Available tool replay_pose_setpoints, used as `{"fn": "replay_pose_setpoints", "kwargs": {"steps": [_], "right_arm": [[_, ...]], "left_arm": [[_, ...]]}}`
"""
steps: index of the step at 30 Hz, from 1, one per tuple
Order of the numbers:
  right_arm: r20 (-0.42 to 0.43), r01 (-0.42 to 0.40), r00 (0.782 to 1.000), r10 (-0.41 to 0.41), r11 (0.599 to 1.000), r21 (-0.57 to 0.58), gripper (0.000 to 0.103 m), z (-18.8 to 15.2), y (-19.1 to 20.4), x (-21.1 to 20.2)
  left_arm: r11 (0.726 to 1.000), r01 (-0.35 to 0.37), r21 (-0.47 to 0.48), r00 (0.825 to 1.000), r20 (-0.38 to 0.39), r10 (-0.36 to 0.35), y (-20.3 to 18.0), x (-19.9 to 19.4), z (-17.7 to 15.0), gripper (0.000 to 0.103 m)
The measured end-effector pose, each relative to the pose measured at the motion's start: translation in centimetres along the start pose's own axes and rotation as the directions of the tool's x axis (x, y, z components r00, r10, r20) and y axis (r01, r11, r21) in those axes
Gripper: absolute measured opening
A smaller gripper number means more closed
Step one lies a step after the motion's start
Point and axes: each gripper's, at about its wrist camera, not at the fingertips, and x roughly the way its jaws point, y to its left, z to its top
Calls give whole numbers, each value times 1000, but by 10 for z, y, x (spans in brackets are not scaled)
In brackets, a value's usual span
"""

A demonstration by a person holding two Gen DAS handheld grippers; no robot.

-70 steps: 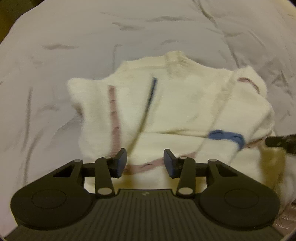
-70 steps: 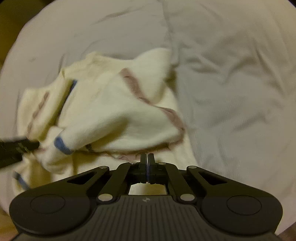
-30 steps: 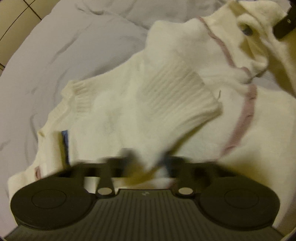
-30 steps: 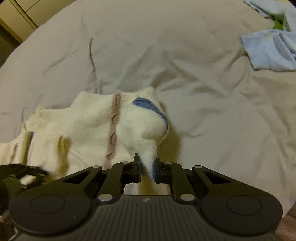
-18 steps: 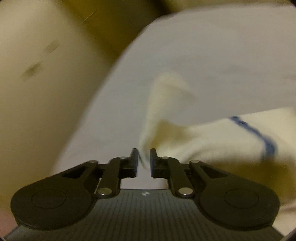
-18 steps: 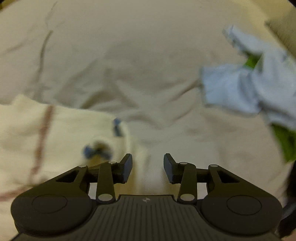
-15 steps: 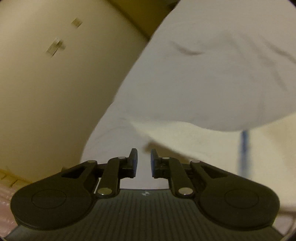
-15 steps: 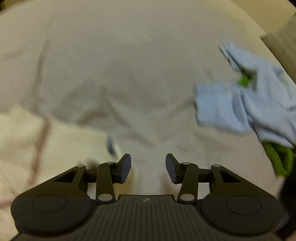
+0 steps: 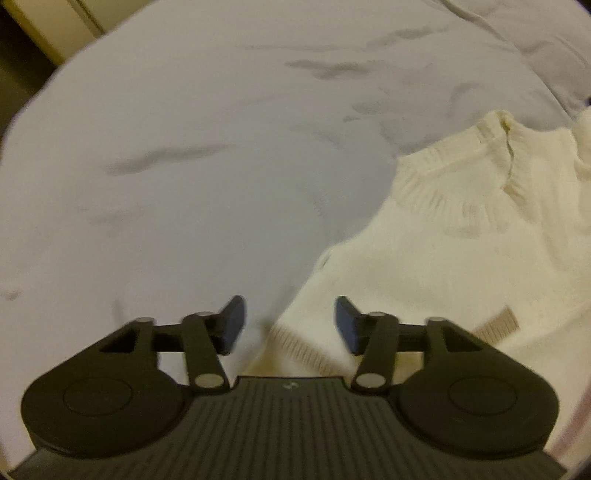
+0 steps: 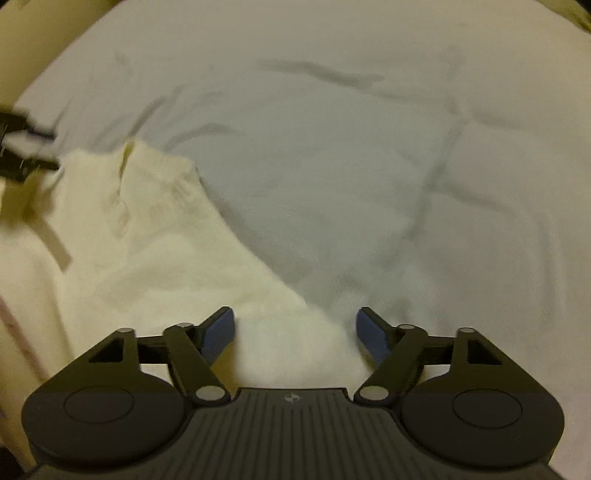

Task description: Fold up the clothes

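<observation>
A cream knitted sweater (image 9: 461,236) lies on the grey bedsheet (image 9: 192,166), filling the right side of the left wrist view; its ribbed hem corner reaches down between the fingers. My left gripper (image 9: 290,323) is open, just above that hem corner. In the right wrist view the same sweater (image 10: 147,251) spreads over the left half, its right edge running down to my right gripper (image 10: 295,334), which is open with cream fabric under its gap. The left gripper (image 10: 22,144) shows blurred at the far left of that view.
The wrinkled grey bedsheet (image 10: 369,166) stretches ahead of and to the right of the sweater. A pale cabinet or wall (image 9: 55,26) stands past the bed's top left edge in the left wrist view.
Both grippers have let go of the sweater and stand open. The sweater, earlier lifted and bunched, now lies flat on the sheet. The blue clothes have left the right wrist view.
</observation>
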Motion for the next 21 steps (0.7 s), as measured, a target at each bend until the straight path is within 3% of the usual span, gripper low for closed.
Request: {"fn": "replay_pose_setpoints", "kwargs": {"steps": [2,4,6,7,8,9,12,14,18,21], "right_arm": [[-41,-46,998,45,999,-17,81,8,-4,19],[-107,-111,988,110,994,4,78,14,-8,36],[-135,-92,987,89,996,-14,55,14,-3,41],[-129,-74,989,70,997,-23,47,15,0,35],[-116,-59,992,57,998,-15,24,16,1,27],[-98,-44,994,44,999,-6,17,17,2,16],[1,23,1000,-23,999,-35,11,18,14,-28],[95,103,991,-97,993,-58,10,25,23,-57],[285,258,929,-237,966,-36,9,66,19,-96],[384,352,861,-334,936,26,11,110,4,-92]], "left_arm": [[999,52,-2,998,-19,-52,6,18,-3,72],[992,122,-16,992,-39,-122,11,32,-4,70],[979,199,-39,979,-37,-200,11,36,-10,35],[975,216,-44,976,-29,-218,10,35,-12,28],[979,202,-37,979,-12,-203,7,29,-14,21],[982,188,-31,982,5,-188,4,23,-17,15],[988,147,-57,986,91,-141,6,-11,-26,10],[989,118,-91,981,166,-102,16,-41,-29,7],[989,14,-149,955,296,31,43,-84,-6,7],[974,-82,-209,918,365,155,63,-83,34,9]]}}
